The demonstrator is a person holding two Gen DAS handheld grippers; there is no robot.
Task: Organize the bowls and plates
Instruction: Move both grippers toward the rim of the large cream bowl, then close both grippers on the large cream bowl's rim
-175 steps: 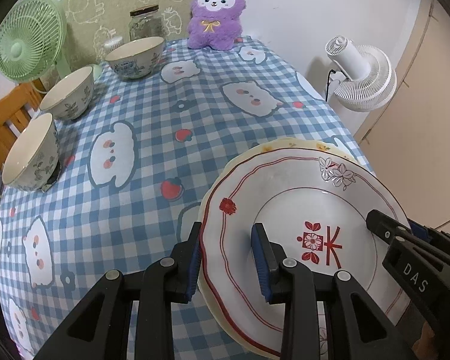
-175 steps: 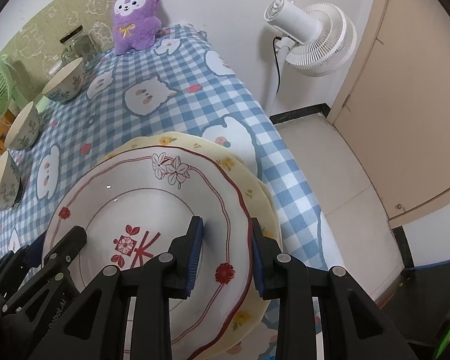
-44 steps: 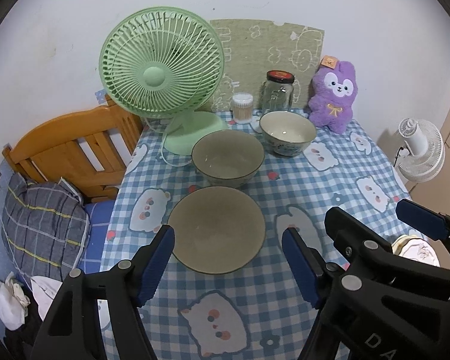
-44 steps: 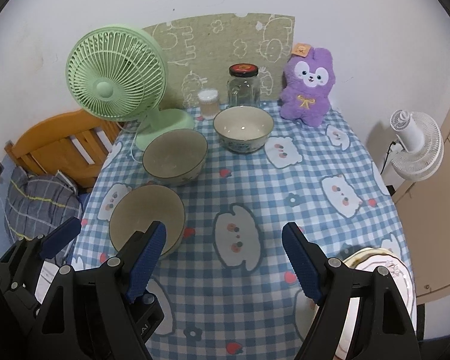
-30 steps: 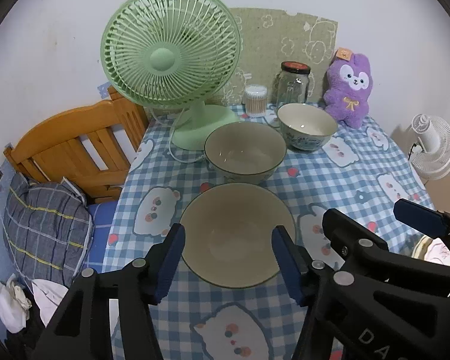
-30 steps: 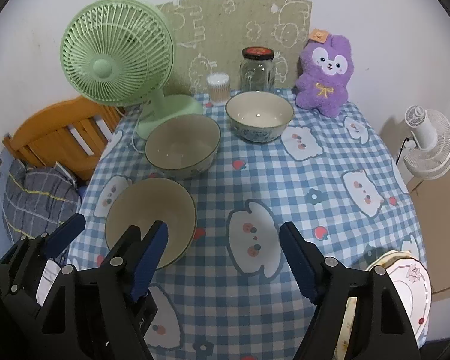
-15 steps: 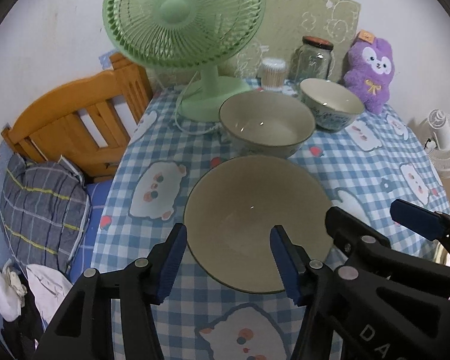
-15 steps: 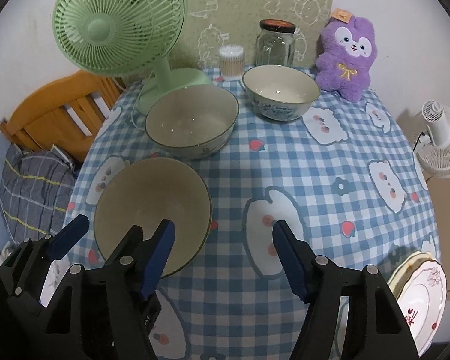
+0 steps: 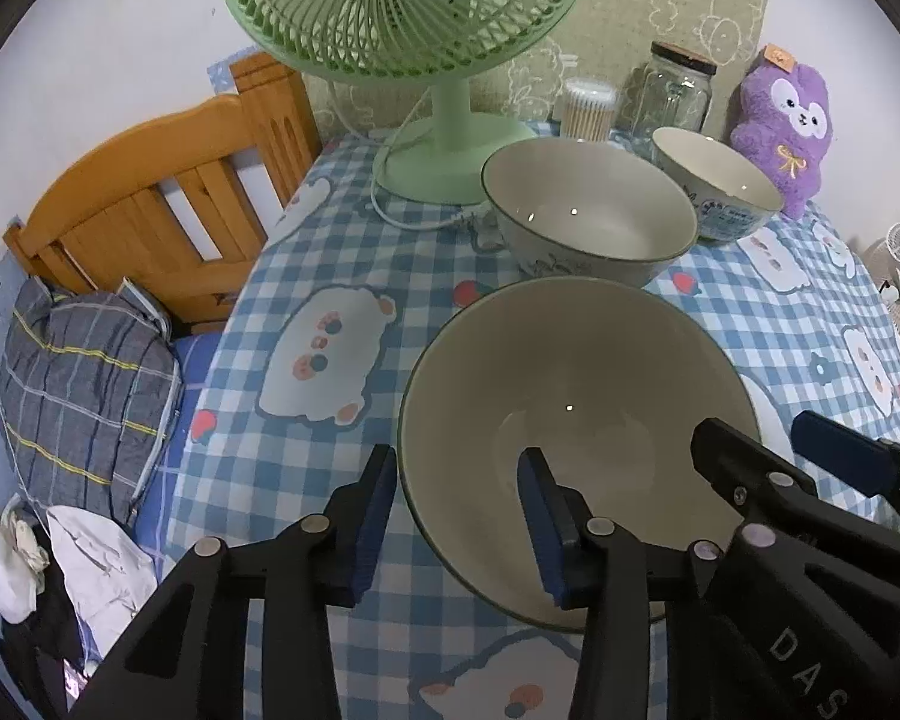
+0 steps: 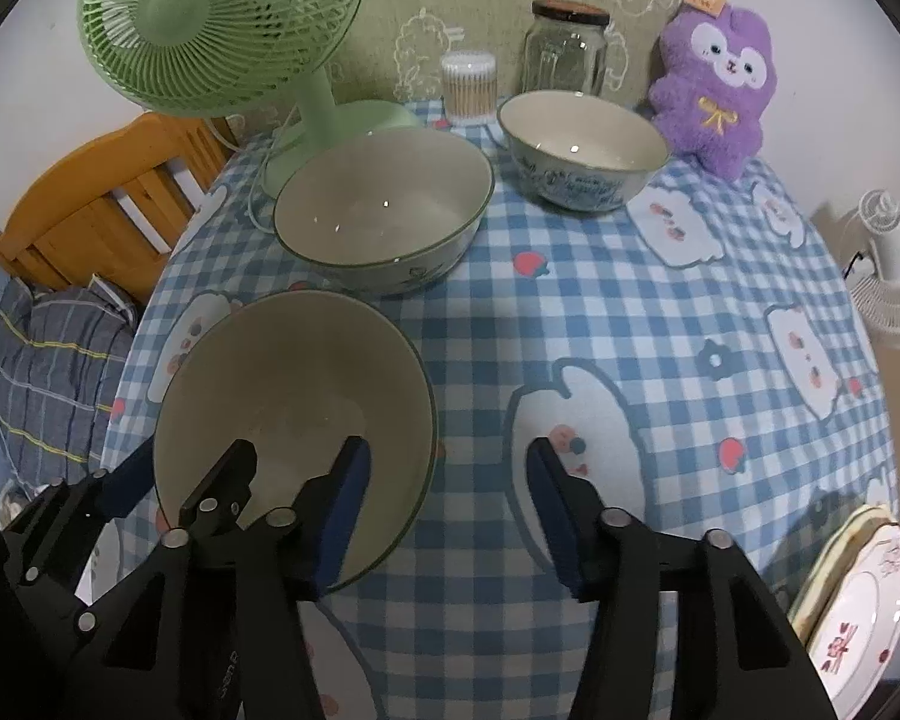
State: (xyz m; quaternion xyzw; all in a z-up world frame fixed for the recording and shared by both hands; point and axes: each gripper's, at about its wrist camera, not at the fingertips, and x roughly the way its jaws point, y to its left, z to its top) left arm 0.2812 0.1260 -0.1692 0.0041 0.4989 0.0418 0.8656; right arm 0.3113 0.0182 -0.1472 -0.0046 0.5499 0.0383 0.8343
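Now both pairs of tongs come at the nearest bowl, a wide cream ceramic bowl with a thin green rim (image 9: 576, 414), standing at the near left end of the round table under its blue-and-white checked cloth (image 10: 630, 324). The left gripper (image 9: 459, 516) straddles the bowl's left rim, one blue pad outside the wall and one inside; its jaws are closing, yet a gap shows on both sides, so nothing is pinched. The right gripper (image 10: 444, 504) does the same on the opposite rim, its left pad inside the bowl and its right pad out over the cloth; those jaws are closing too and are wider apart, with the rim between them untouched.

Just behind stands a second green-rimmed bowl (image 10: 384, 219), and beyond it a smaller white bowl with blue pattern (image 10: 582, 147), beside the purple plush toy (image 10: 717, 90). A stack of plates (image 10: 858, 594) sits at the table's right edge.

I would judge the bowl stiff, fairly heavy and glazed (so slippery under rubber pads), and it would chip if it slid out. The thin rim wall, taken on two opposite sides together, looks the sensible hold, with both grips biting well below the lip.
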